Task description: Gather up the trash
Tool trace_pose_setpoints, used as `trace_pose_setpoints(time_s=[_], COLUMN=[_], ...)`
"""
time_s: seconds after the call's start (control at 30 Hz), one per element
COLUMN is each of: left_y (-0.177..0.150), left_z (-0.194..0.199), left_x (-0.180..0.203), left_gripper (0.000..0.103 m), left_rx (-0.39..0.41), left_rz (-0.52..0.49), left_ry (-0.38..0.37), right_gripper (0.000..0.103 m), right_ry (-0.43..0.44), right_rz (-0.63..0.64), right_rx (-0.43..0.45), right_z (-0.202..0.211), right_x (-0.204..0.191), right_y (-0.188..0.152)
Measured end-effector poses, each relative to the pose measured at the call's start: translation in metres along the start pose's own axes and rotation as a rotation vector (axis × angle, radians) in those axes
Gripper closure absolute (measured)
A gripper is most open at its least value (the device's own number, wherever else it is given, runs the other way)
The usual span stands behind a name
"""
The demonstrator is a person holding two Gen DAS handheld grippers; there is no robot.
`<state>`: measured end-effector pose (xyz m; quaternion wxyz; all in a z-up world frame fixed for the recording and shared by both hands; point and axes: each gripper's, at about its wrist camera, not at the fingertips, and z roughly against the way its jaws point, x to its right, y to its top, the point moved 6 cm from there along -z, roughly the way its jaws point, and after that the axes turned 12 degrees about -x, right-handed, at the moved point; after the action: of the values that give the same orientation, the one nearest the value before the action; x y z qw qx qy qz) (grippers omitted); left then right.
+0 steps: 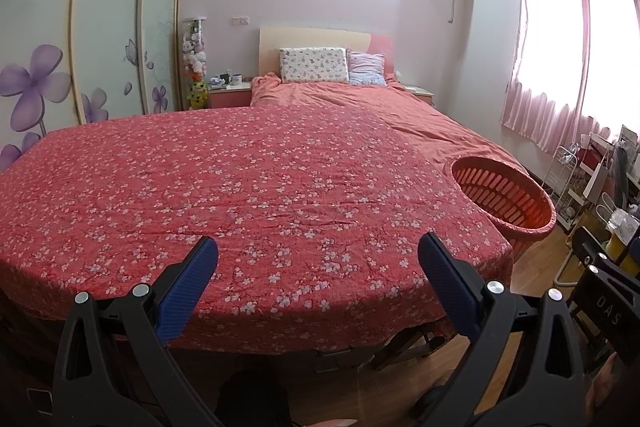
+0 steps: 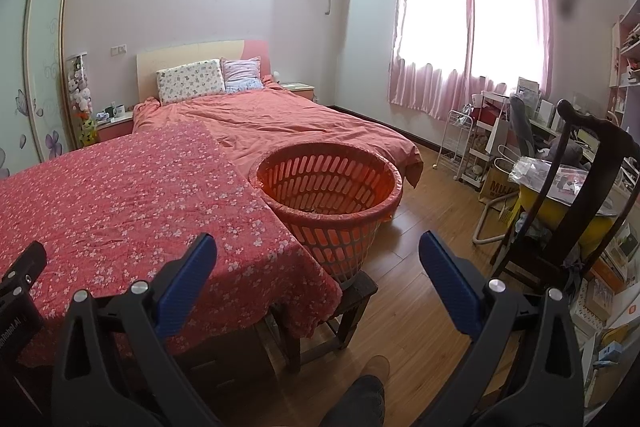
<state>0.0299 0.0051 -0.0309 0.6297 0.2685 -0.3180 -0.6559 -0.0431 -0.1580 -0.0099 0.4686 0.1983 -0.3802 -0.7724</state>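
A red cloth [image 1: 240, 187] sprinkled with small white blossoms adjoins a plain salmon-orange duvet [image 2: 288, 131]. The slotted laundry basket [image 2: 332, 195] is orange. One pillow [image 2: 190, 81] is cream with small floral prints. Curtains [image 2: 468, 19] are pink; wardrobe doors [image 1: 80, 47] are pale green with purple flowers. Gripper pads [image 1: 192, 291] are blue.

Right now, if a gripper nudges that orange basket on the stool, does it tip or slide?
The orange basket is slotted plastic and looks nearly empty, so probably light and easy to shove. It sits on a small dark stool narrower than its rim, so a sideways push likely tips it off. Its thin wall may flex if pinched.
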Motion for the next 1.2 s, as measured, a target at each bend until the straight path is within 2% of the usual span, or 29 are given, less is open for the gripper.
trace_pose_setpoints(time_s=[1.2], left_y=[0.0005], left_z=[0.0002], left_x=[-0.0036], left_gripper=[0.004], left_rx=[-0.005], left_rz=[0.004], left_ry=[0.014], right_gripper=[0.004], right_ry=[0.001], right_rz=[0.001], right_rx=[-0.004], right_z=[-0.0004], right_x=[-0.0002], right_y=[0.0])
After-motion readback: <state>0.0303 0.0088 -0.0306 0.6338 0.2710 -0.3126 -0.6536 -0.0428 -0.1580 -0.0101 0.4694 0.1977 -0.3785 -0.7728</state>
